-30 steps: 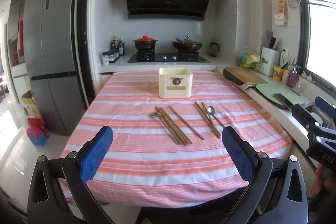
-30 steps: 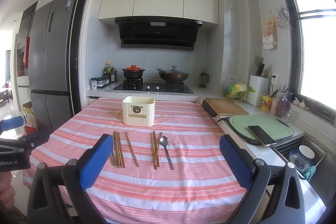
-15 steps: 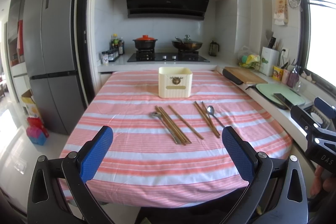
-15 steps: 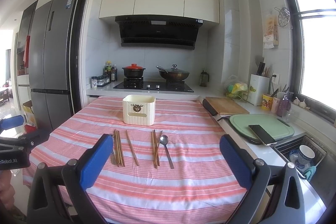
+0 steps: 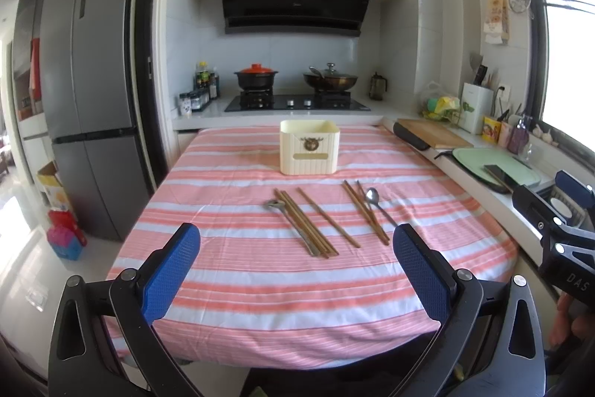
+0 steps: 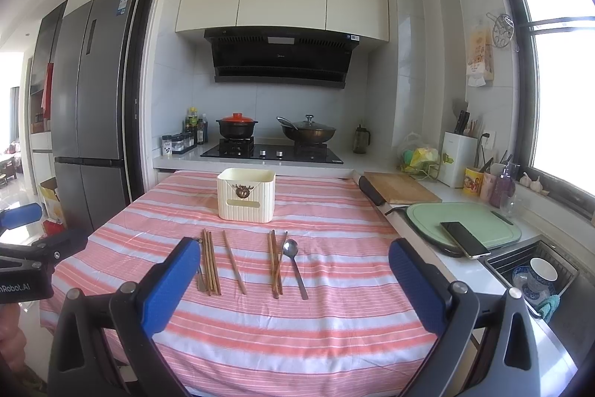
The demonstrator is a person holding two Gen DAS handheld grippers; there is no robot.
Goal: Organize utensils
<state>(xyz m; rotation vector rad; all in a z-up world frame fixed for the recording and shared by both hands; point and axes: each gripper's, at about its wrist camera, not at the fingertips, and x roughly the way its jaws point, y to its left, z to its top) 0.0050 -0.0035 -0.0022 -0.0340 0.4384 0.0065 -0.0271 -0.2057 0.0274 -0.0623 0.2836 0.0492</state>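
Note:
A cream utensil holder (image 5: 309, 147) stands upright at the far middle of the striped table (image 5: 260, 285); it also shows in the right wrist view (image 6: 246, 195). In front of it lie wooden chopsticks (image 5: 306, 223) with a metal spoon (image 5: 288, 216) beside them, a single chopstick (image 5: 327, 216), and more chopsticks (image 5: 364, 211) next to a second spoon (image 5: 377, 203). The chopsticks (image 6: 211, 261) and second spoon (image 6: 293, 263) show in the right wrist view. My left gripper (image 5: 295, 266) is open and empty, near the table's front edge. My right gripper (image 6: 290, 281) is open and empty, also short of the utensils.
A counter runs along the table's right side with a wooden board (image 6: 399, 188), a green board (image 6: 465, 226) with a phone (image 6: 465, 240) on it, and a sink (image 6: 535, 278). A stove with pots (image 5: 293, 80) is behind the table. A fridge (image 5: 89, 99) stands at left.
Both grippers have shifted very slightly; the view is almost the same. Nothing on the table has moved.

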